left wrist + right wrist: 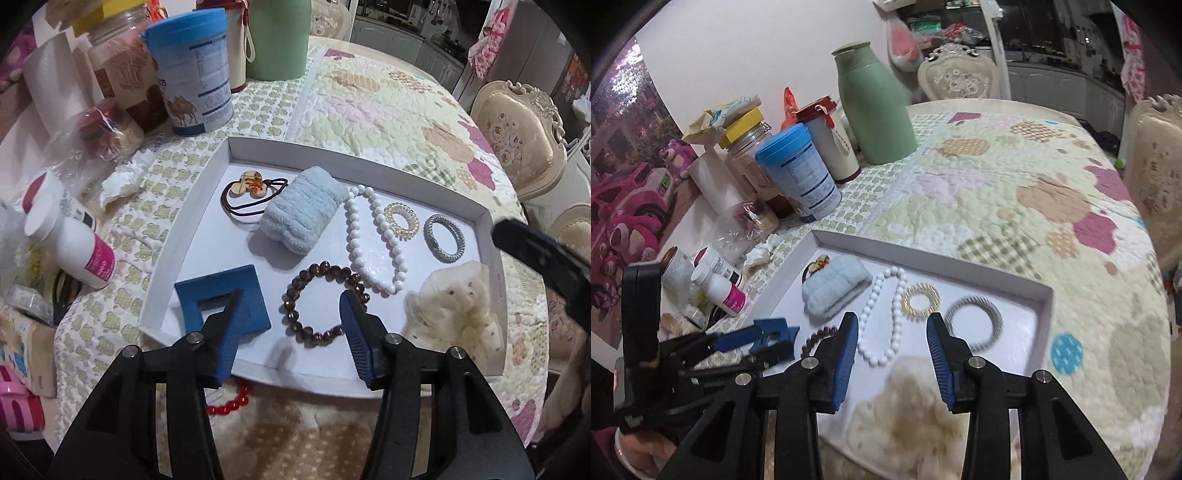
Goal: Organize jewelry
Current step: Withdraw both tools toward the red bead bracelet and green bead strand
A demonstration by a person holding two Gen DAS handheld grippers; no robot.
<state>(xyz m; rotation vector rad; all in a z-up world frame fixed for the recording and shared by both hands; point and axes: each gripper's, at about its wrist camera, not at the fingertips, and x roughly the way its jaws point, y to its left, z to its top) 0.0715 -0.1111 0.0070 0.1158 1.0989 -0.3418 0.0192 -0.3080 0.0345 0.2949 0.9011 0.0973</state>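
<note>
A white tray (354, 153) on the quilted table holds a brown bead bracelet (321, 302), a blue square frame (255, 299), a white bead bracelet (373, 243), a clear coil tie (400, 219), a silver coil tie (443, 238), a fluffy blue band (303, 208), a charm hair tie (249, 184) and a cream scrunchie (454, 306). My left gripper (291, 295) hangs open over the brown bracelet and the frame, holding nothing. My right gripper (893, 317) stands open above the scrunchie (908, 406), empty. A red bead bracelet (231, 400) lies outside the tray's near edge.
Left of the tray stand a blue-lidded can (192, 74), a green flask (875, 107), jars, pill bottles (74, 240) and plastic bags. Cream chairs (517, 125) stand at the table's far right edge. A hand (639, 450) grips the left tool.
</note>
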